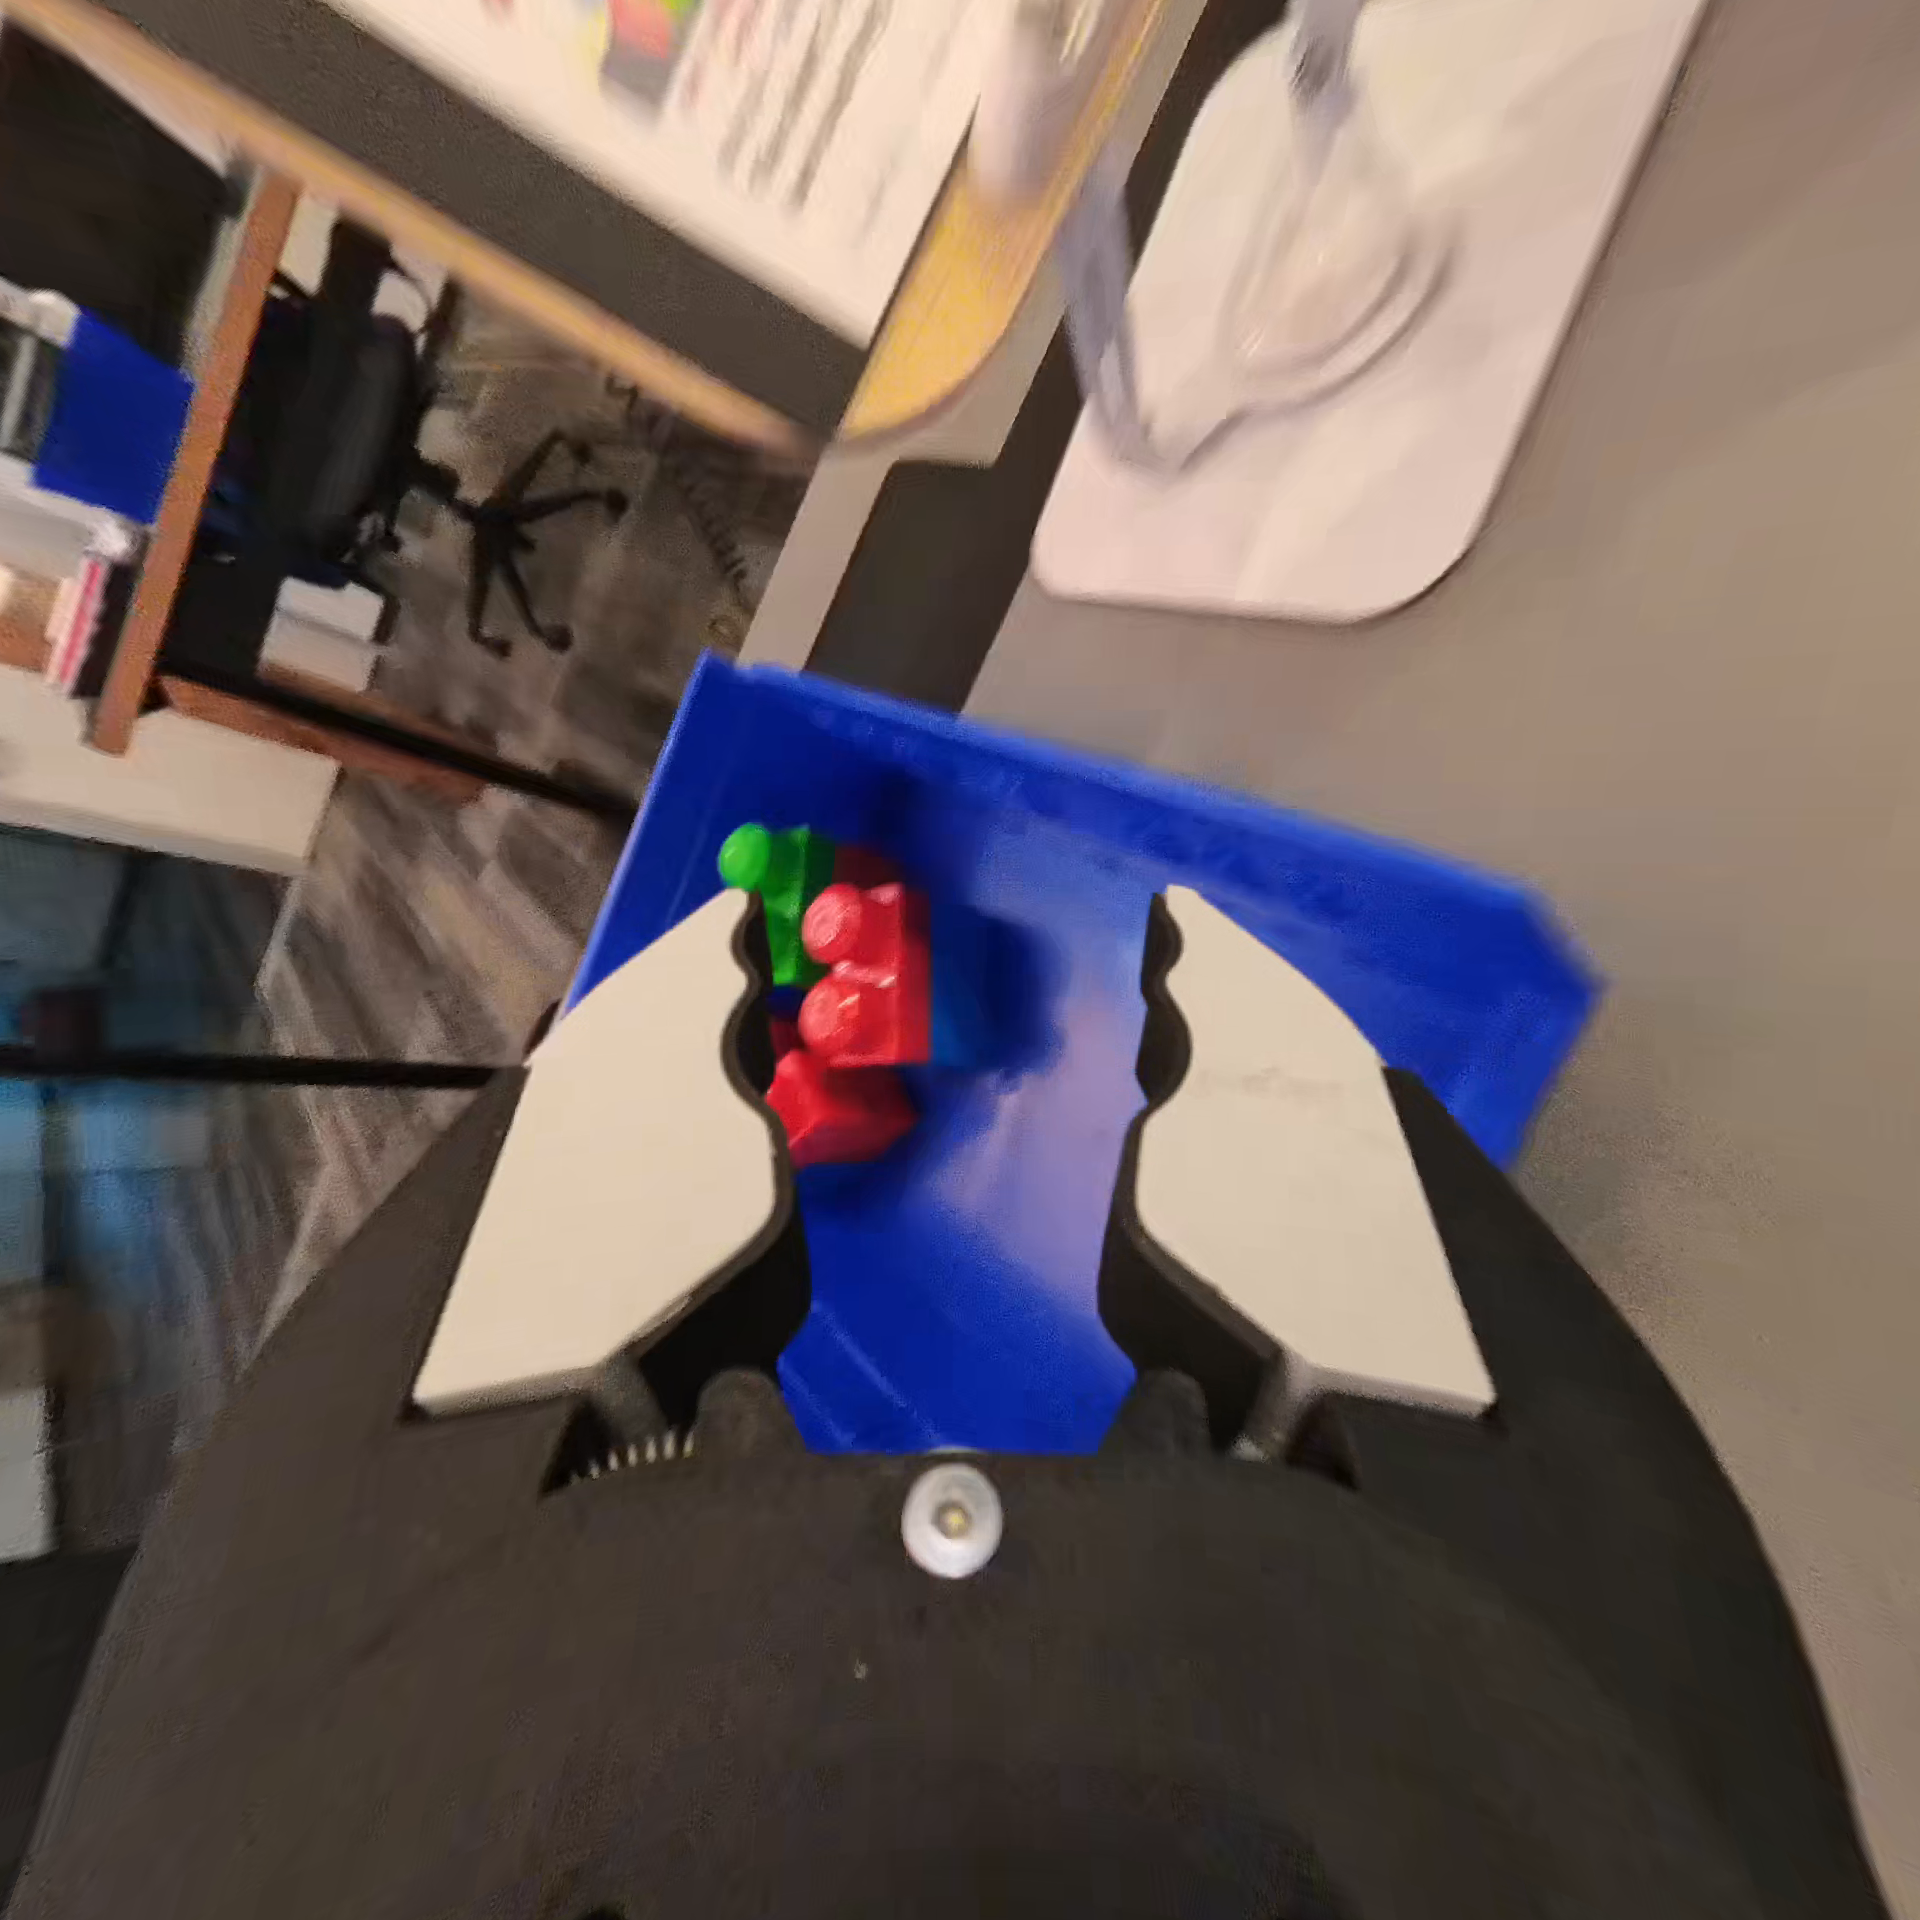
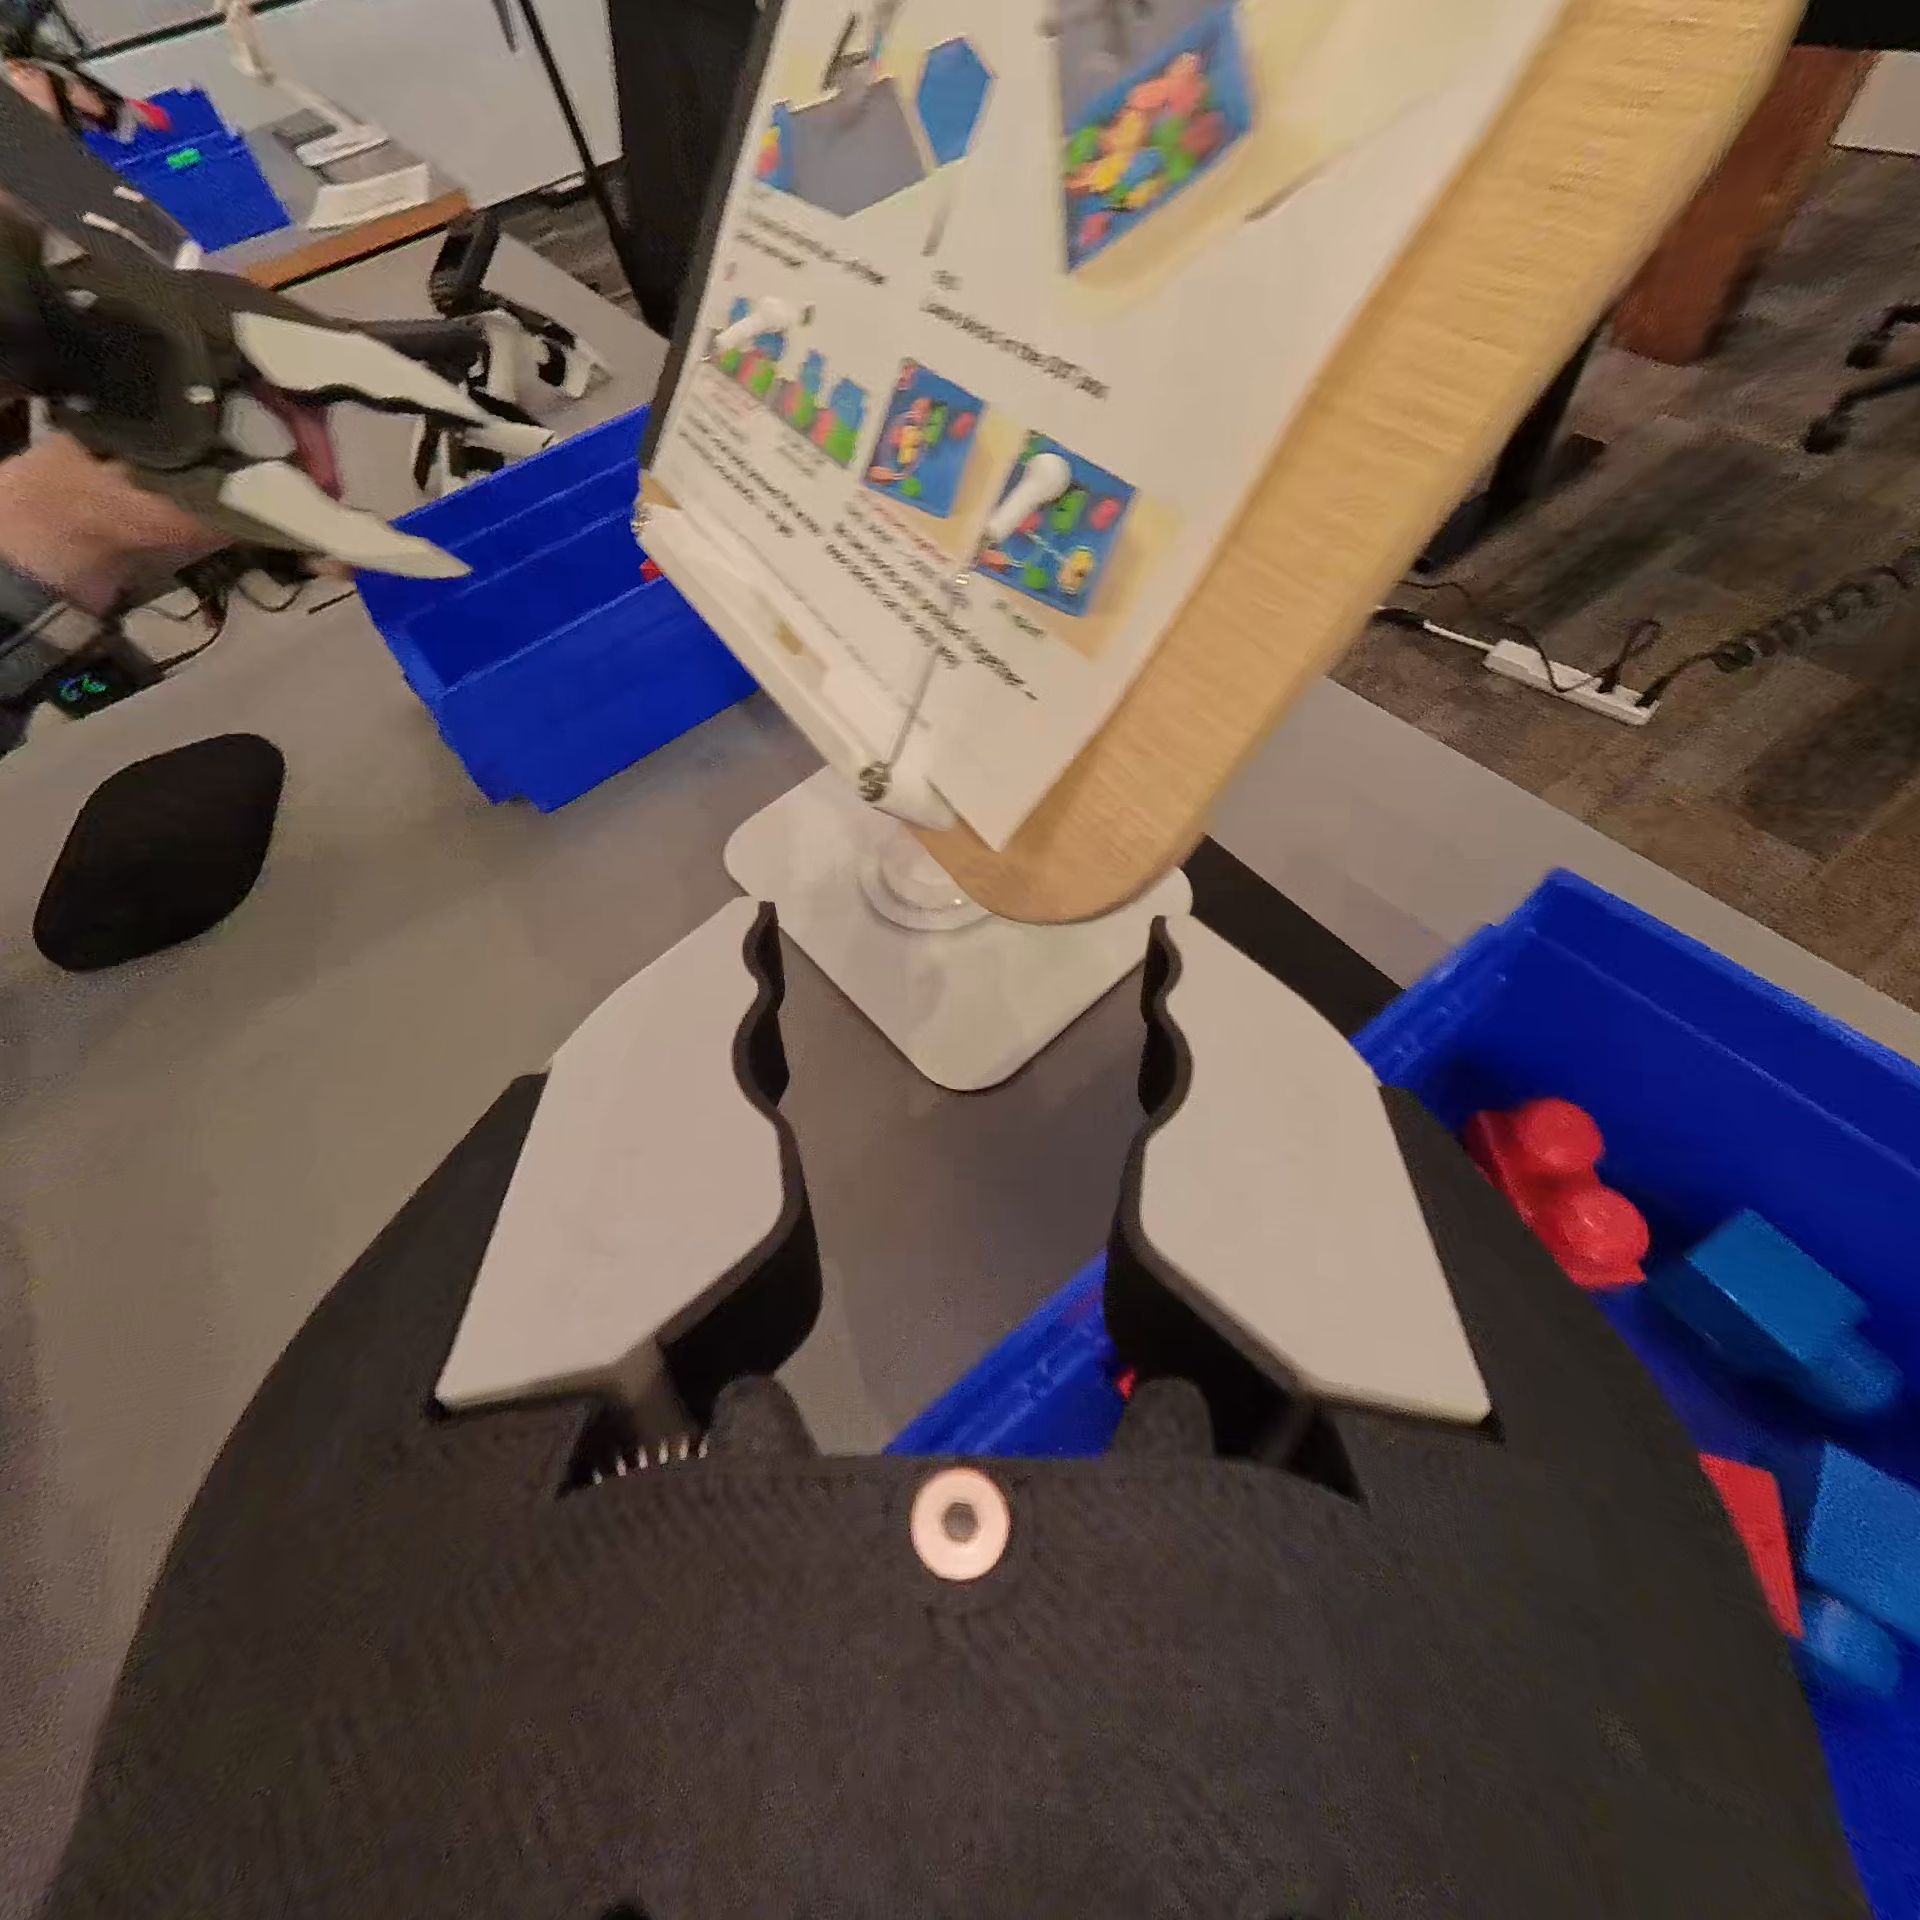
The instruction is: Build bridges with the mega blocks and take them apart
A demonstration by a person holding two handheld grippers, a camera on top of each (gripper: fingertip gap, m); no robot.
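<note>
A: Left gripper (image 1: 948, 935): jaws apart, nothing clamped. Poised over the blue bin (image 1: 1299, 873) at the desk's far left corner. Small cluster of joined blocks (image 1: 852, 997), red and green, against the bin's left wall, just beside the left fingertip (image 1: 717, 935); contact not confirmed.

B: Right gripper (image 2: 958, 956): jaws apart, empty, aimed over bare desk (image 2: 364, 1039) toward the white stand base (image 2: 966, 997) carrying the instruction board (image 2: 1039, 416). Second blue bin (image 2: 1662, 1039) at the desk's right edge, loose red and blue blocks (image 2: 1558, 1195) inside.

A: Progress?

B: Judged early. No bridge standing on the desk. Blocks all binned. Building and dismantling both outstanding.
</note>
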